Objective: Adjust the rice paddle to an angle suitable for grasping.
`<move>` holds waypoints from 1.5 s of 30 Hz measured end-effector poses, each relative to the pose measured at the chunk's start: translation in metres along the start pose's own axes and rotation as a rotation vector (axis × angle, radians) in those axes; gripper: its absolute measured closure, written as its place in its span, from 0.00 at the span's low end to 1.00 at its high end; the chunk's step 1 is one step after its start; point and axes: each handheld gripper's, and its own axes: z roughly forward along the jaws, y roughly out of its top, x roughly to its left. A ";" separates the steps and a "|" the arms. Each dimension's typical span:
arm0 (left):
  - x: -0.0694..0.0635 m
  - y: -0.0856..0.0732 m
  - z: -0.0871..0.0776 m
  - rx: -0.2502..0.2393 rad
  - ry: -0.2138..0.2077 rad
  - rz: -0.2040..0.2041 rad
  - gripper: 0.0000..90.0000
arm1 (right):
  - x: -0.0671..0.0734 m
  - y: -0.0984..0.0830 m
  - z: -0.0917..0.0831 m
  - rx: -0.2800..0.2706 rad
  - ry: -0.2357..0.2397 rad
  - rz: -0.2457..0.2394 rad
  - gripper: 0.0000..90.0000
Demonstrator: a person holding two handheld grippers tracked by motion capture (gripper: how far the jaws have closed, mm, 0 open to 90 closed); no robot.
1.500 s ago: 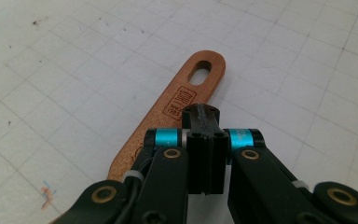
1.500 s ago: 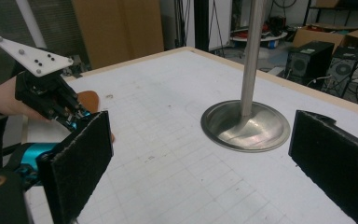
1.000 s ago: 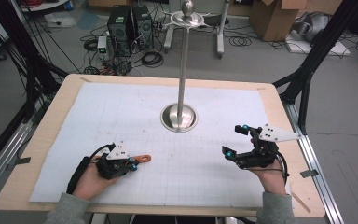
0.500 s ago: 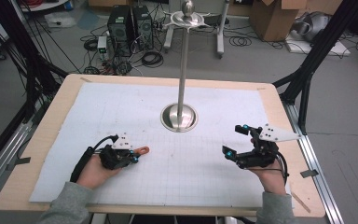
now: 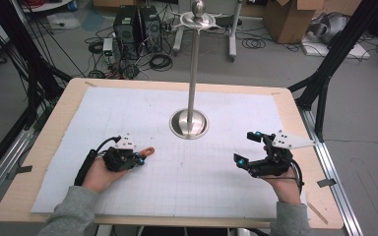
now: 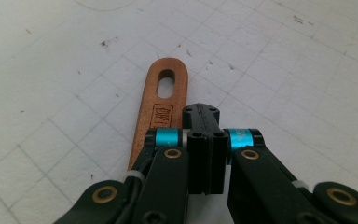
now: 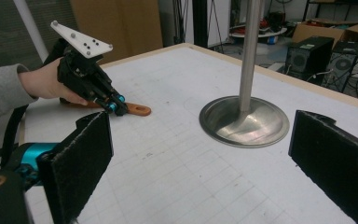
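A flat wooden handle (image 5: pixel 149 151) with a slotted hole lies face up on the white gridded mat (image 5: pixel 128 113). My left gripper (image 5: pixel 139 159) sits low over it, jaws pressed together with nothing between the pads. In the left gripper view the handle (image 6: pixel 165 93) runs out from under the left finger, beside the closed tips (image 6: pixel 201 112). Whether the gripper presses on it I cannot tell. My right gripper (image 5: pixel 246 147) rests at the mat's right side, jaws wide apart and empty (image 7: pixel 205 161). From there I see the left gripper (image 7: pixel 114 107) and the handle (image 7: pixel 137 110).
A tall metal pole on a round dished base (image 5: pixel 189 123) stands mid-table, between and beyond both grippers; its base (image 7: pixel 242 121) is close ahead of the right jaws. The wooden table edge (image 5: pixel 39 137) frames the mat. Computers, cables and boxes sit on the floor behind.
The left hand and gripper have slid a little away from the near edge, and the wooden handle has shifted along with them. The right gripper has stayed where it was.
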 end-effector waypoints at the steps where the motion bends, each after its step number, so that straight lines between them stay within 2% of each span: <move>1: -0.001 0.000 -0.001 0.003 0.009 0.003 0.99 | 0.000 0.000 0.000 0.000 -0.001 0.002 0.06; 8: -0.001 0.000 -0.017 -0.037 0.027 0.009 0.84 | -0.002 0.000 0.003 -0.003 0.002 0.006 0.06; 12: 0.002 0.001 -0.027 -0.088 0.037 0.014 0.67 | -0.001 0.001 0.003 -0.003 0.005 0.002 0.06; 15: 0.005 0.001 -0.033 -0.133 0.027 0.006 0.55 | -0.001 0.001 0.000 0.000 -0.001 0.008 0.06; 17: 0.008 0.000 -0.035 -0.134 0.013 -0.002 0.51 | -0.002 0.000 0.000 -0.003 -0.004 0.006 0.06; 20: 0.010 -0.002 -0.036 -0.134 0.014 0.007 0.46 | -0.002 0.000 0.000 0.001 -0.005 0.009 0.06; 22: 0.013 -0.004 -0.037 -0.139 0.010 0.010 0.36 | -0.001 -0.001 0.002 0.013 0.004 0.007 0.06; 24: 0.013 -0.004 -0.039 -0.139 -0.006 0.005 0.32 | -0.001 -0.001 0.002 0.015 0.004 0.005 0.06; 25: 0.013 -0.004 -0.040 -0.139 -0.008 -0.001 0.25 | -0.001 -0.001 0.003 0.013 0.003 0.005 0.06; 27: 0.013 -0.004 -0.041 -0.145 -0.014 0.002 0.16 | -0.001 -0.001 0.003 0.014 0.003 0.008 0.06; 31: 0.015 -0.004 -0.043 -0.156 -0.022 0.004 0.15 | -0.001 -0.001 0.003 0.018 0.004 0.008 0.06; 45: 0.013 -0.004 -0.037 -0.126 -0.019 0.013 0.15 | 0.000 0.000 0.002 0.009 0.004 0.003 0.06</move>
